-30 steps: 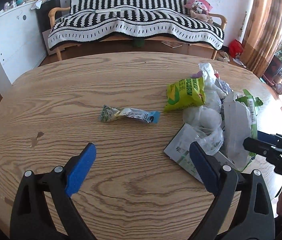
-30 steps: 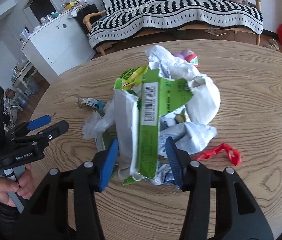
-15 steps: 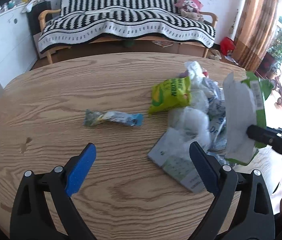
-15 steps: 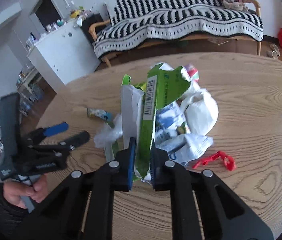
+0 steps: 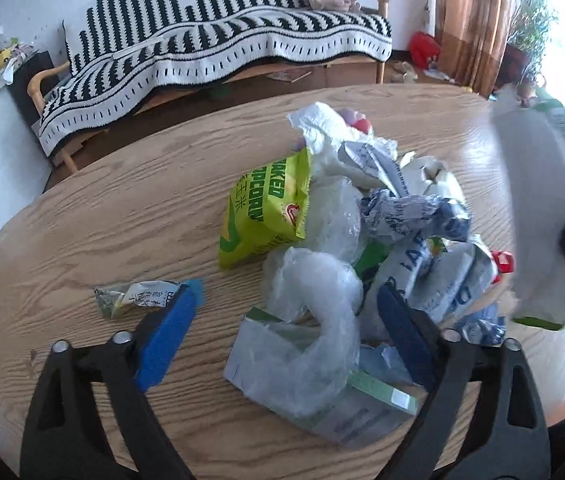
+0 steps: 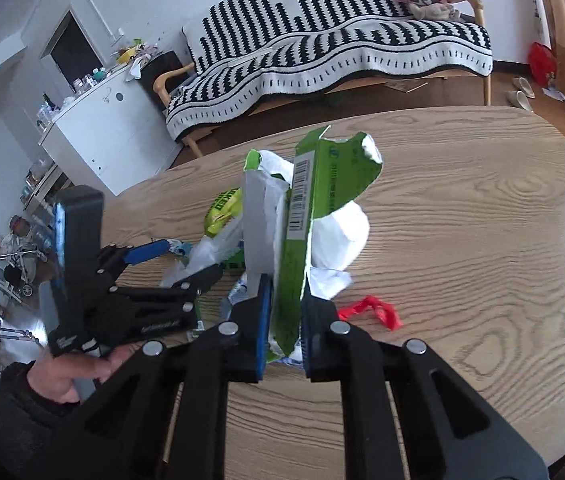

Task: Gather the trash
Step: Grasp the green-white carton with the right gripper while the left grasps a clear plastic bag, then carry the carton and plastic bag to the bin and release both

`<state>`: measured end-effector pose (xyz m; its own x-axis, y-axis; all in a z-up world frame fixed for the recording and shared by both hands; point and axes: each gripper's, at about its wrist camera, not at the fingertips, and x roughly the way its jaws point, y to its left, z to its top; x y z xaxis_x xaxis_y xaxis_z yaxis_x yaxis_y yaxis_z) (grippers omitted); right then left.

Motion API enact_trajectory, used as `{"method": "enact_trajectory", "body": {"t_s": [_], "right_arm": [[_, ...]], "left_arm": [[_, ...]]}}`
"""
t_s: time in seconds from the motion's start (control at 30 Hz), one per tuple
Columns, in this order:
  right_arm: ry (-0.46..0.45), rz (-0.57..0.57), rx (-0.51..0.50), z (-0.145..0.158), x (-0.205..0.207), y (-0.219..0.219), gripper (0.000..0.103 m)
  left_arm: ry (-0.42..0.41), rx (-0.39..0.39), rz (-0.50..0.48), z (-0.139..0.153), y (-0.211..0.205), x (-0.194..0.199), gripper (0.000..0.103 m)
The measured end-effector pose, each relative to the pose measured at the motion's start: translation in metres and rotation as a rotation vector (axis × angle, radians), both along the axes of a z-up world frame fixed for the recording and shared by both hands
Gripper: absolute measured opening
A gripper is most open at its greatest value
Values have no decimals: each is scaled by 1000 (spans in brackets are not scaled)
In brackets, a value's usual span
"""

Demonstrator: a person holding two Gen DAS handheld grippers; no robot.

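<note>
Gripping a torn green carton (image 6: 314, 208) upright between its pressed-together jaws, the right gripper (image 6: 286, 320) holds it above a wooden table (image 6: 482, 240), just over a heap of trash (image 5: 362, 216). Its left counterpart, the left gripper (image 5: 282, 328), has jaws wide apart that have just been closing a little; they straddle clear plastic wrap (image 5: 314, 300) at the heap's near edge without pressing it. A yellow-green popcorn bag (image 5: 266, 212) and a small wrapper (image 5: 138, 296) lie to the left.
</note>
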<state>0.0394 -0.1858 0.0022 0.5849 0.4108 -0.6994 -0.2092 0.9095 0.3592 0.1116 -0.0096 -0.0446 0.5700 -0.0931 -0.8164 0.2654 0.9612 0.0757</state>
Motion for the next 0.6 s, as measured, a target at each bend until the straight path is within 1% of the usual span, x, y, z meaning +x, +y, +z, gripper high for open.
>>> {"method": "enact_trajectory", "body": {"t_s": [0.03, 0.07, 0.13, 0.17, 0.27, 0.4, 0.47, 0.6], "right_arm": [[0, -4, -1, 1, 0, -2, 13], [-1, -8, -1, 2, -2, -5, 13], [-4, -17, -2, 4, -6, -13, 13], [-6, -22, -1, 5, -8, -17, 13], [-16, -43, 6, 10, -14, -31, 13], [-30, -84, 15, 17, -25, -57, 13], [-33, -106, 17, 18, -31, -70, 13], [-36, -166, 16, 20, -46, -105, 13]], "left_arm": [[15, 4, 3, -2, 0, 2, 62], [32, -8, 6, -3, 1, 3, 41], [55, -46, 18, -1, 4, 4, 25], [49, -50, 22, 2, 4, 2, 23], [-2, -50, 19, 17, 4, -8, 21], [-53, -104, 31, 41, 6, -22, 21], [-78, -115, 51, 50, 7, -26, 21], [-129, -168, 93, 67, 1, -31, 21]]}}
